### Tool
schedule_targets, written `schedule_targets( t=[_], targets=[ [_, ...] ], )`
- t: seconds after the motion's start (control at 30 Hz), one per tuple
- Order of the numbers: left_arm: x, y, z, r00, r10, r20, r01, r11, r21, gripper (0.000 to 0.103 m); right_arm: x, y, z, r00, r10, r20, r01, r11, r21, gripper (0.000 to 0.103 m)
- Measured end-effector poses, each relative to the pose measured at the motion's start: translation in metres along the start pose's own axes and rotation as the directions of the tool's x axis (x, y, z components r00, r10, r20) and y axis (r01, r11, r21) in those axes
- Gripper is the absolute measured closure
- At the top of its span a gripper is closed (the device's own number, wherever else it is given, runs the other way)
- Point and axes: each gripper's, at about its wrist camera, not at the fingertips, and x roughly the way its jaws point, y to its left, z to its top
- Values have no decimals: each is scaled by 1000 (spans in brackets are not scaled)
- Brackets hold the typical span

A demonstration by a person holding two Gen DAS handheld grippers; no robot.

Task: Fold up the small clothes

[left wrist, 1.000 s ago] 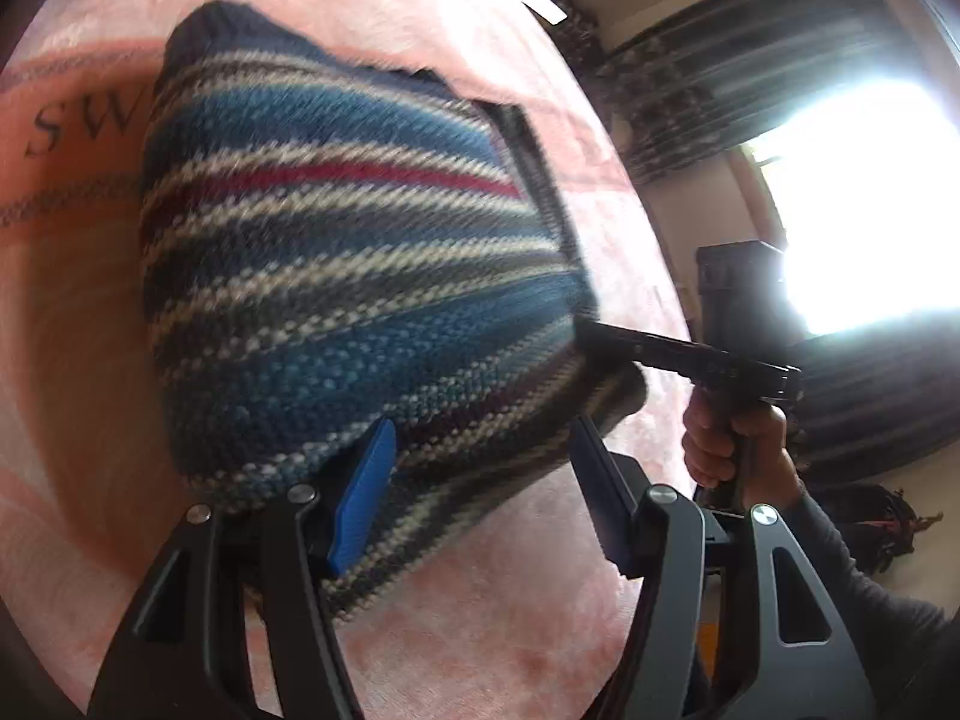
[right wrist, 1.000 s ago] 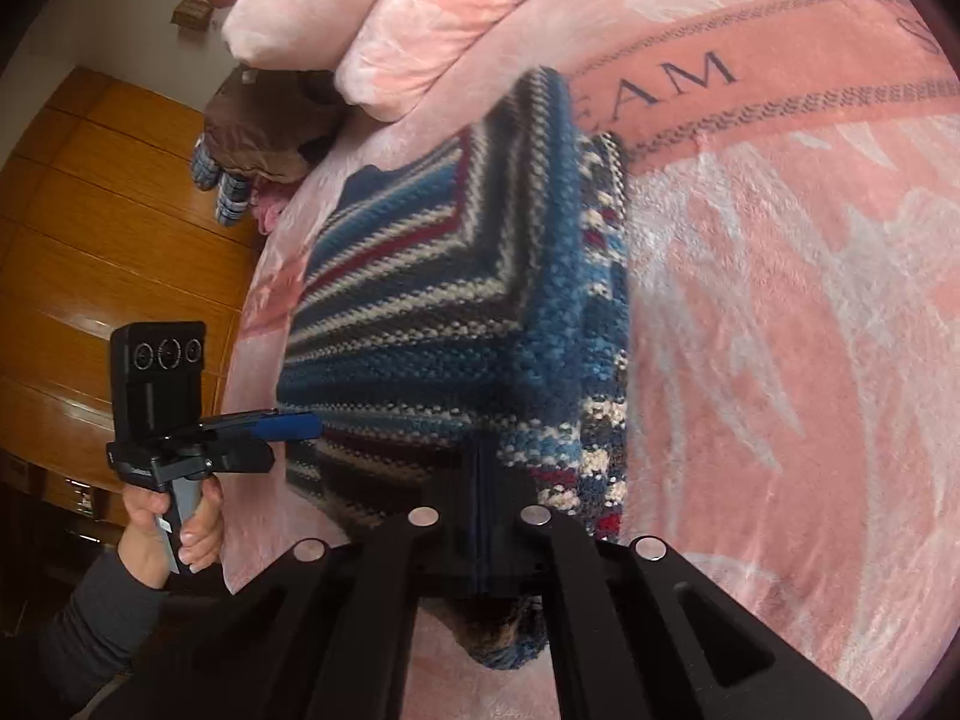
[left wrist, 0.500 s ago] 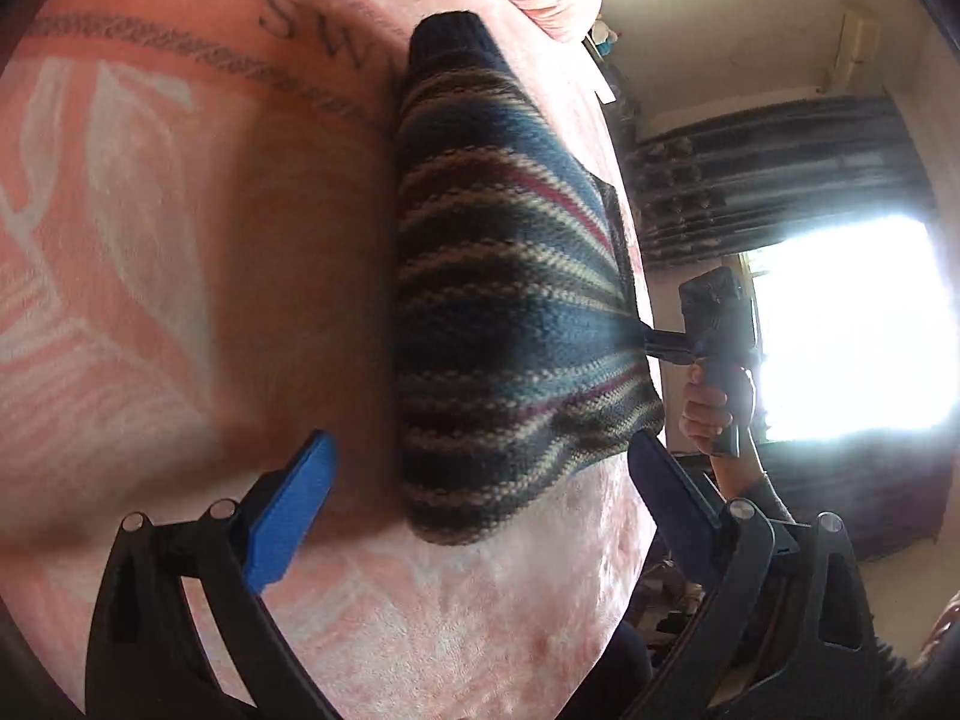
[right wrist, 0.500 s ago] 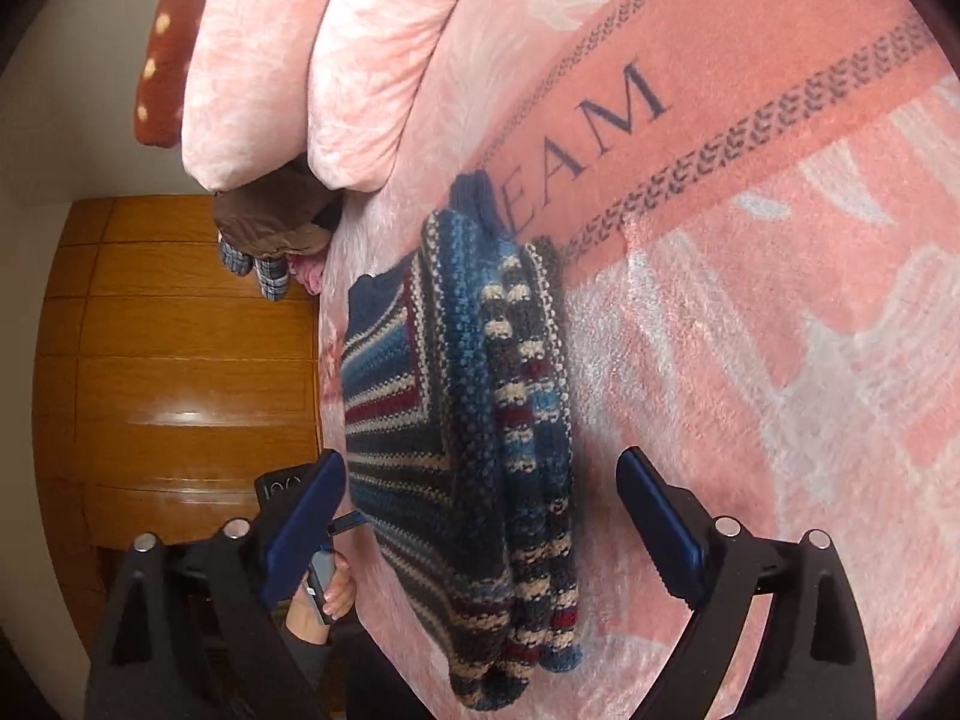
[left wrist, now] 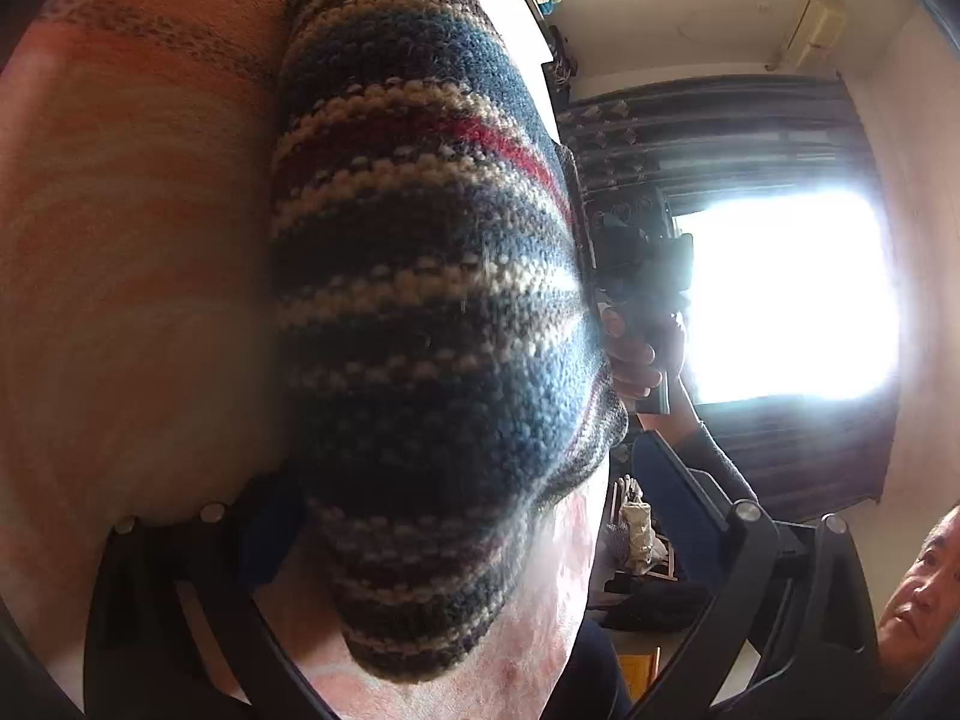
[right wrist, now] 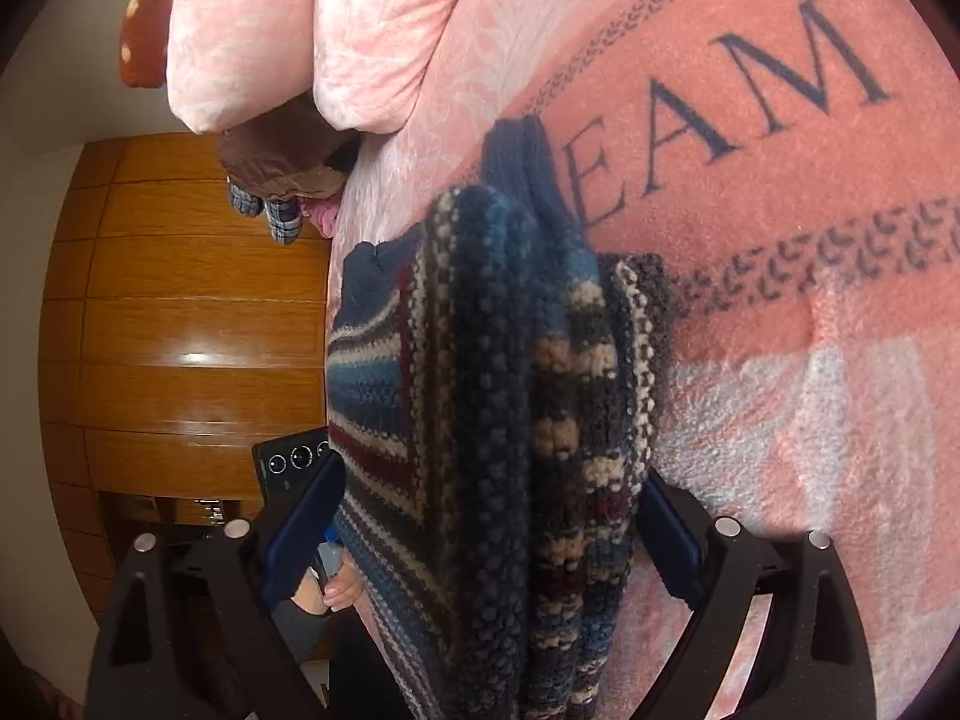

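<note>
A folded striped knit sweater in blue, cream and dark red lies on the pink blanket. My left gripper is open and straddles one end of the bundle, one pad on each side. From the opposite end, my right gripper is also open, with the stacked sweater layers between its blue pads. The right gripper and the hand holding it show past the sweater in the left wrist view. In the right wrist view, the left gripper's body peeks out behind the sweater.
Pink pillows and a brown garment lie at the head of the bed, a wooden wardrobe beyond. A bright window with dark curtains is behind the bed edge. A person is at the lower right.
The right gripper let go of the sweater and opened wide. Both grippers then moved in closer, so the folded bundle now sits between their open fingers.
</note>
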Motion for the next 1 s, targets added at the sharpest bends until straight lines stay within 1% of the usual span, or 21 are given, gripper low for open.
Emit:
schedule_targets(
  t=[0.07,0.13,0.2,0.23,0.27,0.3,0.33,0.37,0.47,0.63,0.83,1.0],
  targets=[
    [7,0,3,1000,3,-2,-3,1000,-9,3,6,3,4,1000,10,1,-10,1000,-10,10],
    [14,0,5,1000,23,1,-23,999,-36,4,10,5,6,1000,14,1,-14,1000,-22,11],
    [26,-3,10,997,71,-9,-71,996,-56,6,11,7,7,1000,6,4,-6,1000,-29,14],
    [29,-6,13,994,107,-18,-107,992,-61,10,13,9,7,1000,-5,4,5,999,-33,22],
    [33,-8,14,992,129,-18,-129,989,-67,19,13,7,4,1000,-20,1,20,999,-33,37],
    [36,-7,16,988,156,-19,-157,984,-81,26,17,7,3,1000,-28,-3,28,999,-31,44],
    [37,-4,17,987,159,-14,-159,981,-111,35,18,7,2,1000,-27,1,27,999,-31,49],
    [38,-1,18,990,142,-11,-142,980,-137,41,19,7,1,1000,-24,9,24,999,-28,52],
    [43,-2,18,989,149,-13,-149,979,-141,48,17,6,-4,999,-21,33,22,1000,-22,56],
    [43,-8,17,988,157,-7,-157,977,-145,56,12,11,-10,998,-23,60,24,999,-21,59],
    [33,-21,10,990,143,6,-142,983,-119,59,7,23,-13,997,-4,81,6,1000,-26,61],
    [22,-37,8,988,153,18,-151,984,-91,60,6,26,-13,997,0,76,3,999,-36,61]
  ],
)
